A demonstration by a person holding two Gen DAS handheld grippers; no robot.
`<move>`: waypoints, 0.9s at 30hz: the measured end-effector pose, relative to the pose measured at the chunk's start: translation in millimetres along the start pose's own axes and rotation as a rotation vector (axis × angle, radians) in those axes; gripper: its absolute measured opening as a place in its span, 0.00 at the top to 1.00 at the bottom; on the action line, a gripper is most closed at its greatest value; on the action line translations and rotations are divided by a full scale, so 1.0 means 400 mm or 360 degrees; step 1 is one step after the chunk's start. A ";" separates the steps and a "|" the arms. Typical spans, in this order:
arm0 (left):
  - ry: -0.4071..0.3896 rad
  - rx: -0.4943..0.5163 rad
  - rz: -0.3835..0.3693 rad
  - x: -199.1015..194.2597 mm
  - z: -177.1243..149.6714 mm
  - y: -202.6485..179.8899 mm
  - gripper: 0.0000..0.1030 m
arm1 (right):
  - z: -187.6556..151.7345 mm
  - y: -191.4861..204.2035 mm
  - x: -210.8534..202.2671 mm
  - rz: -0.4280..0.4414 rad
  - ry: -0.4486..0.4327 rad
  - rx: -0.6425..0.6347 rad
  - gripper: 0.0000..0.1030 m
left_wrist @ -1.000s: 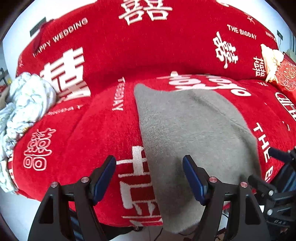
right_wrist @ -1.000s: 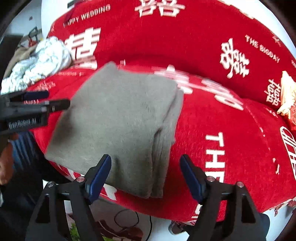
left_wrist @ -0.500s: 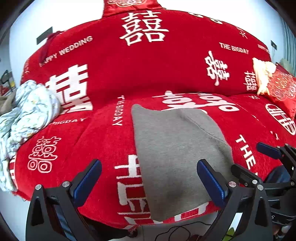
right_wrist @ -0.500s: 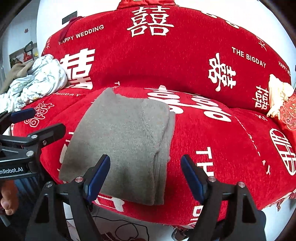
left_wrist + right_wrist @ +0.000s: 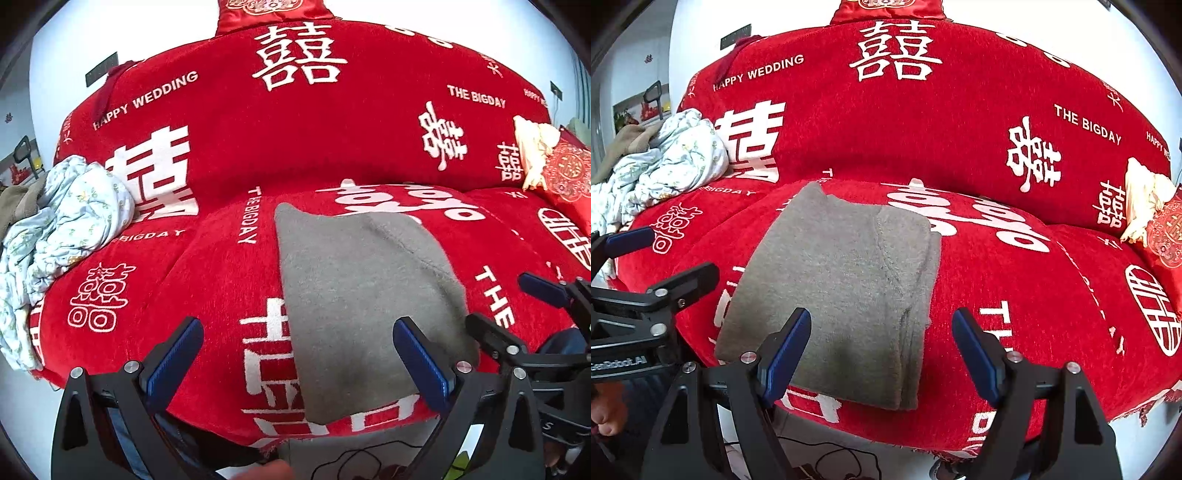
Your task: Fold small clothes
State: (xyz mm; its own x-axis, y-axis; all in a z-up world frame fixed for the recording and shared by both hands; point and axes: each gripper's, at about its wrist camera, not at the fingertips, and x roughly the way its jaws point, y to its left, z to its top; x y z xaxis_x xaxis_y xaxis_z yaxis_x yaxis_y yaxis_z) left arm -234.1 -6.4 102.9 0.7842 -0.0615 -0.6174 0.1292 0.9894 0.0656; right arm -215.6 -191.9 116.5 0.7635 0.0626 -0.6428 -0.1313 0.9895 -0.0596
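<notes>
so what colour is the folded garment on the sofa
Plain grey garment, clearest in the right wrist view.

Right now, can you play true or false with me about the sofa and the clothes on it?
1. The grey garment lies folded on the red sofa cover. True.
2. The right gripper is squeezing the grey garment. False: its jaws stand open, holding nothing.
3. A crumpled light blue printed cloth sits at the sofa's left end. True.
4. The left gripper is shut. False: it is wide open.
5. The sofa cover says HAPPY BIRTHDAY. False: it says HAPPY WEDDING.
</notes>
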 end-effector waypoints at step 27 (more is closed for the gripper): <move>-0.0029 -0.0046 0.0004 -0.028 0.004 0.011 0.00 | 0.012 0.026 -0.037 -0.0007 -0.0044 -0.0057 0.21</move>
State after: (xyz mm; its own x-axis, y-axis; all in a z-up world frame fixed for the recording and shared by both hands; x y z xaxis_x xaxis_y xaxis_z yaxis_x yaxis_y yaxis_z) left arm -241.2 -1.4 111.4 0.7955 -0.0613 -0.6029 0.1101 0.9929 0.0443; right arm -225.2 -181.8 129.2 0.7811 0.0620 -0.6213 -0.1499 0.9846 -0.0903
